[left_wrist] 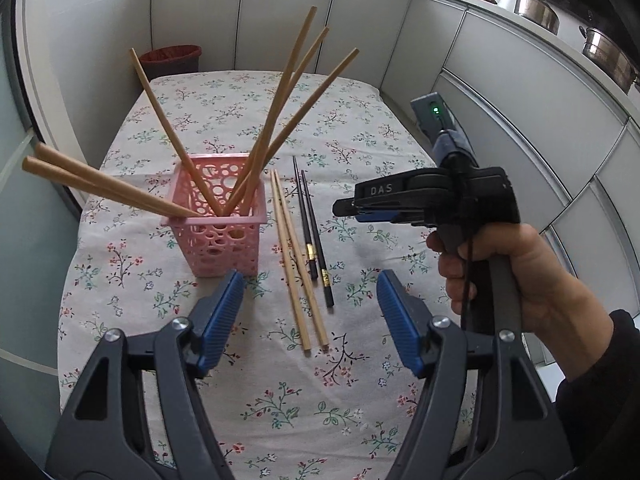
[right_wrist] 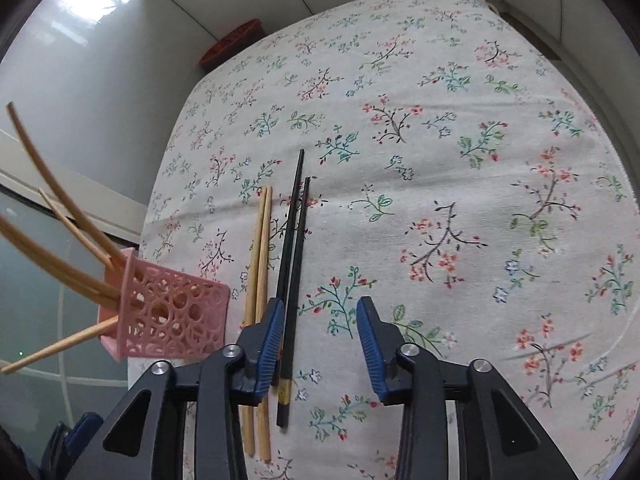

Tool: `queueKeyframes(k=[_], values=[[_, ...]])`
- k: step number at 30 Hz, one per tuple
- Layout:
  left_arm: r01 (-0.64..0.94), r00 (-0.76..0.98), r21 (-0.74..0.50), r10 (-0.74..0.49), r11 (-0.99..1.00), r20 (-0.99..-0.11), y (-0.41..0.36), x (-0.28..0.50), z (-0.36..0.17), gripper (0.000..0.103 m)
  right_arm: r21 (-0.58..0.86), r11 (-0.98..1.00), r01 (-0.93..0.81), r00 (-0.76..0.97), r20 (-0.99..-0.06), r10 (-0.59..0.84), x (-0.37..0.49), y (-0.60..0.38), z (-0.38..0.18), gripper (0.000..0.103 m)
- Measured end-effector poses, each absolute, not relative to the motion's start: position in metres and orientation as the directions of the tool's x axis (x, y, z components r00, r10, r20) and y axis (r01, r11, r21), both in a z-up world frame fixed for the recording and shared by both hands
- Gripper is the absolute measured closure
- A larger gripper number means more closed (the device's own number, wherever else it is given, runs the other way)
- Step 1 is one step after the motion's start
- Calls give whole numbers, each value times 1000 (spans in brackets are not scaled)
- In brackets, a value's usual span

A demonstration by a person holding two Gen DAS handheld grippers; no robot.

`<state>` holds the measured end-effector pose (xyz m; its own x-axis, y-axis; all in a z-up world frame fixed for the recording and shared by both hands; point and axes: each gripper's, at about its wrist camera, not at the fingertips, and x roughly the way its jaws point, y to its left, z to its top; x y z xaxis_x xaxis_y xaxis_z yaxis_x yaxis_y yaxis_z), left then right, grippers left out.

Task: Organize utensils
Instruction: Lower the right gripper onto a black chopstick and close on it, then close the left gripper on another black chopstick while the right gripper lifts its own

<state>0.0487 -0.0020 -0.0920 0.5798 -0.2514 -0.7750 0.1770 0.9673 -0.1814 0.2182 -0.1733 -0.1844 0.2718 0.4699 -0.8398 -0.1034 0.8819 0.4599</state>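
A pink perforated basket [left_wrist: 218, 226] stands on the floral tablecloth and holds several wooden chopsticks [left_wrist: 276, 116]; it also shows in the right wrist view [right_wrist: 168, 316]. To its right lie two wooden chopsticks [left_wrist: 298, 264] and two black chopsticks [left_wrist: 314, 240], side by side. My left gripper [left_wrist: 310, 312] is open and empty, above the near ends of the loose chopsticks. My right gripper [right_wrist: 320, 336] is open and empty, low over the black chopsticks [right_wrist: 290, 272], its left finger [right_wrist: 270, 344] over them, beside the wooden pair [right_wrist: 258, 288]. The right gripper also shows from the side in the left wrist view [left_wrist: 352, 208].
The tablecloth [right_wrist: 460, 160] covers the whole table. White cabinet panels run behind and to the right. A red-brown bin [left_wrist: 170, 58] stands past the far table edge. Metal pots [left_wrist: 536, 8] sit on the counter at upper right.
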Motion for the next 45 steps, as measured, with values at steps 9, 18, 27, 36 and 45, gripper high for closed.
queueKeyframes(k=[9,18,27,36,45], values=[[178,569,-195,-263,964,-779,0,52,-94,44,424,898,-118,256,-861,440,244,-136,-206,90],[190,590,-179,-258,965,-765,-2,49,-91,54,267,946,-182,252,-917,308,236,-123,-200,98],[335,575,-74,-266,939,-774,-49,39,-101,55,292,951,-98,265,-914,308,208,-200,-185,98],[356,474,-48,-225,933,-851,-125,117,-142,64,345,938,44,295,-901,318,179,-301,-180,98],[166,439,142,56,976,-897,-114,238,-172,87,393,919,19,329,-870,366,164,-311,-165,98]])
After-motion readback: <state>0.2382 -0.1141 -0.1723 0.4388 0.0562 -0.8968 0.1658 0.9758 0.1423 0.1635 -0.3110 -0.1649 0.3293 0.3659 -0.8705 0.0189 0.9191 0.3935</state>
